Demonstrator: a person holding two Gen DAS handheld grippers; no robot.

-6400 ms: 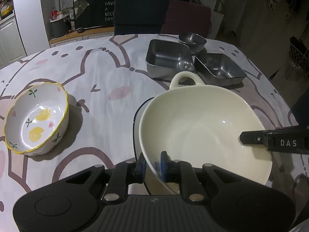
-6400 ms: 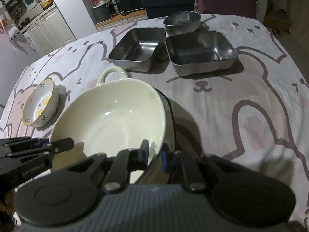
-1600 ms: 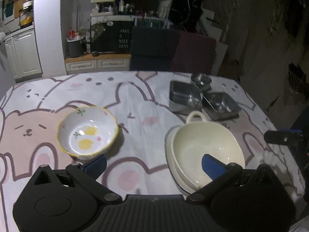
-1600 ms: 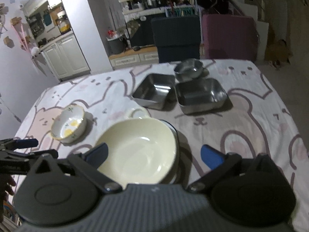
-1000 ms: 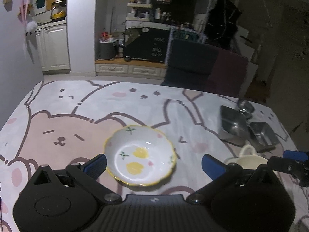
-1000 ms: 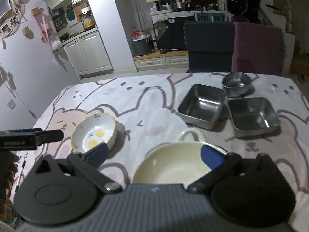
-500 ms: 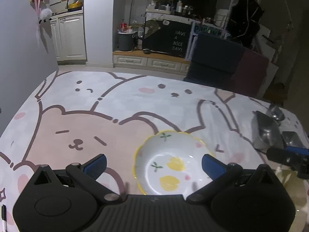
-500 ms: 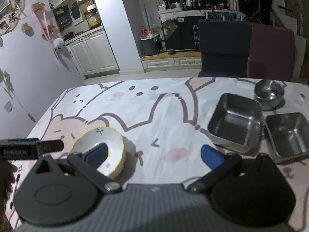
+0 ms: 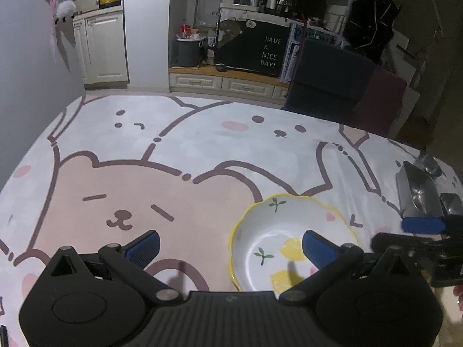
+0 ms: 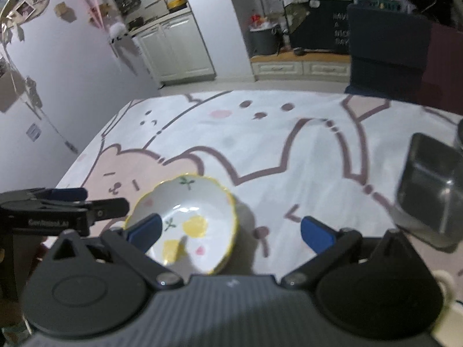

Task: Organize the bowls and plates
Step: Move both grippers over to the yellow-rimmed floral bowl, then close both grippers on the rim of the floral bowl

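A white bowl with a wavy yellow rim and lemon pattern stands upright on the bear-print tablecloth. In the left wrist view it lies low and right of centre. My left gripper hovers open above it, the right finger over the bowl's inside and the left finger well off to its left. In the right wrist view the same bowl sits under the left finger of my open right gripper. Each gripper shows in the other's view: the right gripper beside the bowl's right, the left gripper at its left.
Steel square containers and a small steel bowl stand at the table's right side; one square container is close to my right finger. A cream handle peeks out bottom right. Dark chairs line the far edge.
Both grippers, shut on the big cream bowl's rim earlier, let it go, opened, and swung left. The lemon-patterned bowl has come closer under them; the cream bowl has left the views.
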